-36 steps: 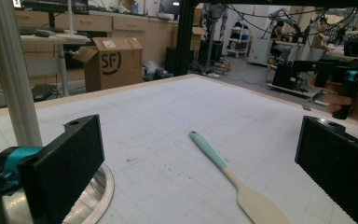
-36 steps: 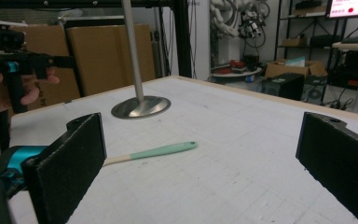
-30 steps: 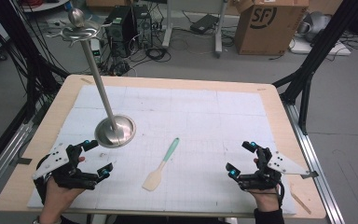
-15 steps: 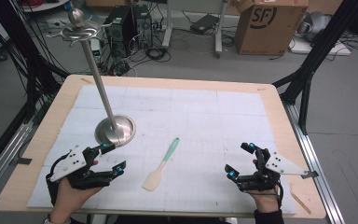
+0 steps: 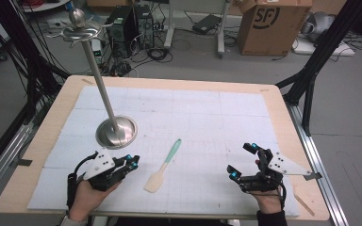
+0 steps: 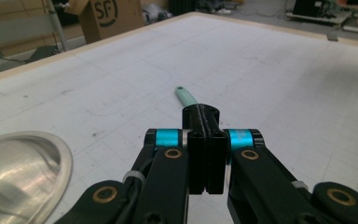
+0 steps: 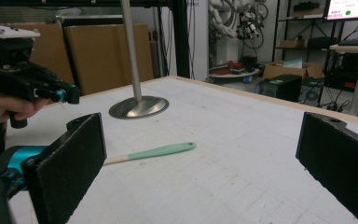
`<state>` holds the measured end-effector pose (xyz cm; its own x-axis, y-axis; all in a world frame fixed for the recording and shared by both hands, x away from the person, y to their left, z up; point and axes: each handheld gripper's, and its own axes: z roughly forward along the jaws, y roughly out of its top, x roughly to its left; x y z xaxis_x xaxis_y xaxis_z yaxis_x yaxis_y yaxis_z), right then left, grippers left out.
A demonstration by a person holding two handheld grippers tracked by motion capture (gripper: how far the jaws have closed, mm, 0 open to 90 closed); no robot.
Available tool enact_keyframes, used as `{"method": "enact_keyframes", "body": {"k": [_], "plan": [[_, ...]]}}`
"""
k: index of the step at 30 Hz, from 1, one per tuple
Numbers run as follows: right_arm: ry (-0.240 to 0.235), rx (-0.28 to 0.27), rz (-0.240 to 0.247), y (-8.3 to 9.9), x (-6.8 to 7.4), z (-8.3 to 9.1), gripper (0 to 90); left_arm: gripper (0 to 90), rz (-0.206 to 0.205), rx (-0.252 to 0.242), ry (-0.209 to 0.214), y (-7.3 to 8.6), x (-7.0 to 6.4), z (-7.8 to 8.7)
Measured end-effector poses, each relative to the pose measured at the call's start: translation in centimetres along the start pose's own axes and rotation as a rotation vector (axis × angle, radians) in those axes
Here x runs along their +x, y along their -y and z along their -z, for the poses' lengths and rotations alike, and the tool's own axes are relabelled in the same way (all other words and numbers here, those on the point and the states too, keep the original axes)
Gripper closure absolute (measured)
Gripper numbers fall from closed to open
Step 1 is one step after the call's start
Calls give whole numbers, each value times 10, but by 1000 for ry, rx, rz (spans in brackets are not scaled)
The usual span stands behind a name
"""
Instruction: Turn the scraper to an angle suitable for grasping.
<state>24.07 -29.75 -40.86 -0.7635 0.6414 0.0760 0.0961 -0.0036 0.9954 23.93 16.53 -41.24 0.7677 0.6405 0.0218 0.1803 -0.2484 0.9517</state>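
Between the two sets of fingers, on the worktop [image 5: 245, 122], lay the spatula [image 5: 162, 165], touched by neither: left gripper [image 5: 131, 162] fingers clenched together just beside it, right gripper [image 5: 241, 161] fingers spread wide, well apart from it.

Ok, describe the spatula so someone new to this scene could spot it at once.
On the white mat covering the wooden table, look between the two tongs at the near edge. The spatula lies flat right of the steel stand's round base: mint-green handle, pale blade, the one loose utensil there.
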Motion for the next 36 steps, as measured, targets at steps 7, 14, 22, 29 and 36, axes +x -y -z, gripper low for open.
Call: {"method": "enact_keyframes", "body": {"k": [7, 14, 22, 29, 36], "plan": [[-5, 10, -4, 0, 1, -1, 3, 896, -28, 111, 62, -4, -9, -38], [-6, 11, -3, 0, 0, -2, 3, 896, -7, 202, 85, -1, -15, -69], [-8, 12, 1, 1, 1, -3, 3, 896, -33, 256, 115, 2, -22, -89], [-13, 14, 5, 1, 1, -5, 3, 896, -39, 326, 134, 3, -27, -99], [-19, 18, 9, 1, 2, -8, 3, 897, -41, 363, 140, 3, -28, -103]]}}
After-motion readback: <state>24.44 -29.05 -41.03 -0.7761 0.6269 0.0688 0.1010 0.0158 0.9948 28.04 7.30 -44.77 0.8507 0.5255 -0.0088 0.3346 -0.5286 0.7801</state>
